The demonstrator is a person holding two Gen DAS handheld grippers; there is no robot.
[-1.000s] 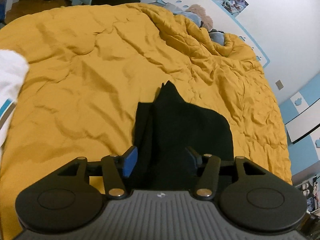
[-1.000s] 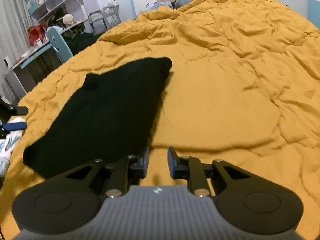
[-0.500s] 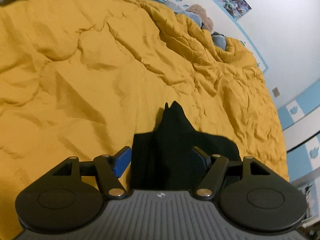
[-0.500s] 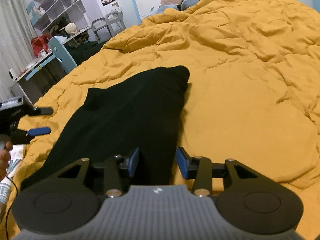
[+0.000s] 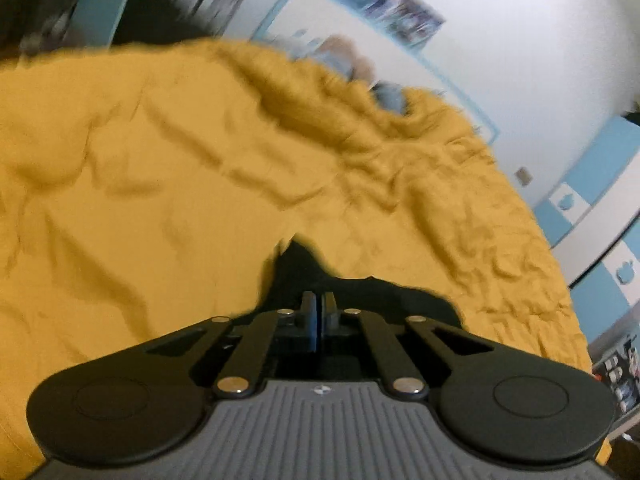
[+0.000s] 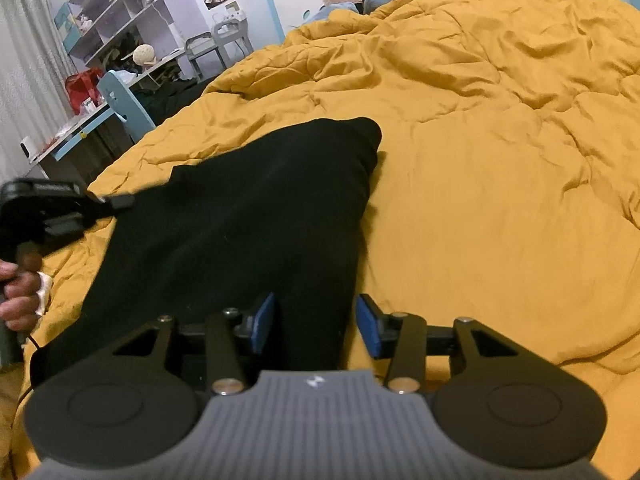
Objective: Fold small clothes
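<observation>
Left fingers [image 5: 319, 307]: pressed together on the black garment's [image 6: 248, 216] edge.
Right fingers [image 6: 316, 320]: opening, straddling its near edge, pads clear.
Around: wrinkled, puffy yellow quilt [image 6: 500, 168]; cluttered bench [image 6: 76, 136] far left.

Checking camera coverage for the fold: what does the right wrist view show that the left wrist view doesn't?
Right wrist only: the whole length of the black garment, the left gripper at its far edge with a hand on the handle, the right gripper opening astride the near end, plus shelves and a desk.
Left wrist only: the left gripper's jaws shut over the cloth; whether they pinch it is unclear. The view is blurred.
Both: the garment and the yellow quilt.
</observation>
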